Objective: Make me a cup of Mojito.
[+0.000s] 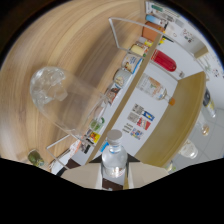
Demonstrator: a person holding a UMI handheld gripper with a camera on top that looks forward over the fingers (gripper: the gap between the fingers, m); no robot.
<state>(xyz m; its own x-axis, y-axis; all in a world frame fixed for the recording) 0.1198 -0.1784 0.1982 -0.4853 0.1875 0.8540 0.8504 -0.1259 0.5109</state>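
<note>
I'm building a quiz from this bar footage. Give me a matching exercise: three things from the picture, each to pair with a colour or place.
Things:
1. bottle
2. glass with ice
3. canister

Descriptions:
A. red
B. on the wooden table
C. between the fingers of the gripper, grey cap

Pairs: 1-C, 2-B, 3-A

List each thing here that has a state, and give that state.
Bottle: clear, capped, tilted, held between the fingers.
Gripper: shut on the bottle's lower body.
Glass: clear, filled with ice, apart from the bottle.
Red bottle: lying on the white surface, beyond the wooden table.
Jars: lined up along the table's edge, lids on as far as I can tell.
</note>
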